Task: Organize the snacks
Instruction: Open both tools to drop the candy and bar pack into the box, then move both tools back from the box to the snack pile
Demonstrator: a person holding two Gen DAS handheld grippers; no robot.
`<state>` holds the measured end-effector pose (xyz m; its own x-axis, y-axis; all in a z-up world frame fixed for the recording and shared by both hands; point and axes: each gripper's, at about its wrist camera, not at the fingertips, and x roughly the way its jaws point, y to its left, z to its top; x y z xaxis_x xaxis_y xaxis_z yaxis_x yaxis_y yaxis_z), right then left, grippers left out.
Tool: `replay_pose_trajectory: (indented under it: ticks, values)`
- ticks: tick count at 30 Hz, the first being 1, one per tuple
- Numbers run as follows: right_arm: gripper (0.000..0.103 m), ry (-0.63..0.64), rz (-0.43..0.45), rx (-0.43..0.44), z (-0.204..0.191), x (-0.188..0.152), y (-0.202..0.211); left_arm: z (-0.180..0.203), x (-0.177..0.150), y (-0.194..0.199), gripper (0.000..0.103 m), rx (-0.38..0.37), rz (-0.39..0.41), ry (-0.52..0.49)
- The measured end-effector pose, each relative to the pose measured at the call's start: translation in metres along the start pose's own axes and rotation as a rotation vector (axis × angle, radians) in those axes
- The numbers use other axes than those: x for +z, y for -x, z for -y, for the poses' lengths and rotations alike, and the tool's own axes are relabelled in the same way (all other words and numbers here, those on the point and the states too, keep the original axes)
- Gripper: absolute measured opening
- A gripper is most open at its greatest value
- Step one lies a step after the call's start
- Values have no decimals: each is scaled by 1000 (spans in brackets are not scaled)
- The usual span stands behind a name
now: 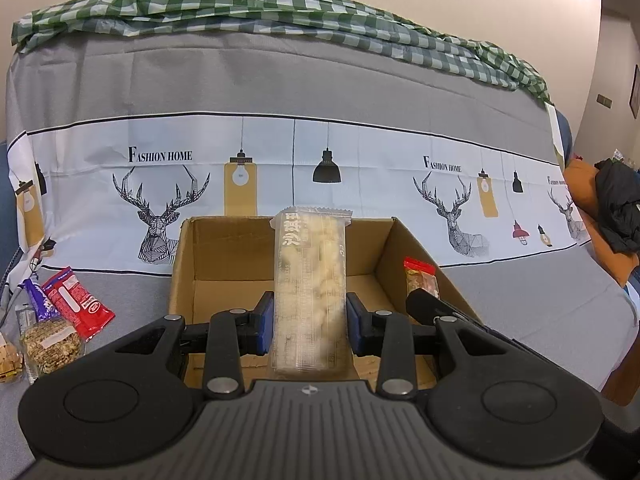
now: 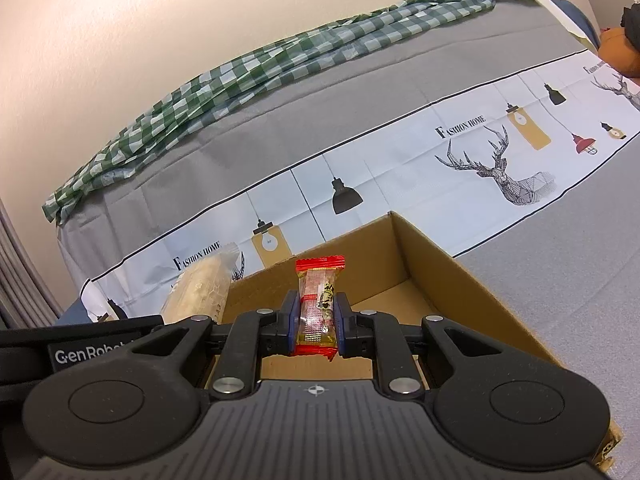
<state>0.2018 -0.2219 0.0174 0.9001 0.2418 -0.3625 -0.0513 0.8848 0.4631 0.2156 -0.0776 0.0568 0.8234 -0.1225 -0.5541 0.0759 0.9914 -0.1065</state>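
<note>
My left gripper (image 1: 310,320) is shut on a long clear-wrapped pale rice cake bar (image 1: 310,280) and holds it upright over the open cardboard box (image 1: 188,256). My right gripper (image 2: 318,326) is shut on a small red-ended candy packet (image 2: 318,304), held over the same box (image 2: 440,264). In the left wrist view the right gripper's tip and its red packet (image 1: 420,278) show at the box's right wall. In the right wrist view the pale bar (image 2: 202,286) shows at the left. The box floor that I can see is bare.
Several loose snacks lie left of the box: a red packet (image 1: 78,306), a purple one (image 1: 38,300) and a round oat cake (image 1: 50,342). A grey deer-print cloth (image 1: 320,168) covers the surface. A green checked cloth (image 1: 280,4) lies at the back. Dark clothes (image 1: 618,208) sit far right.
</note>
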Motion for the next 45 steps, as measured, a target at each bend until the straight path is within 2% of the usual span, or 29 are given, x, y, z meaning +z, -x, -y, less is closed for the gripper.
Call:
replay_pose_trajectory:
  ticks: [34, 38, 40, 42, 45]
  values:
    - [18, -12, 11, -4, 3, 3, 2, 8, 6, -1, 39, -7, 16, 2]
    - [21, -16, 10, -6, 3, 3, 1, 4, 7, -2, 40, -24, 2, 39]
    - [28, -27, 6, -14, 4, 4, 1, 1, 7, -2, 42, -23, 1, 57]
    - [41, -36, 3, -24, 5, 3, 0, 0, 7, -2, 42, -16, 5, 56]
    - [41, -26, 1, -29, 3, 4, -1, -1, 5, 1, 42, -7, 15, 51]
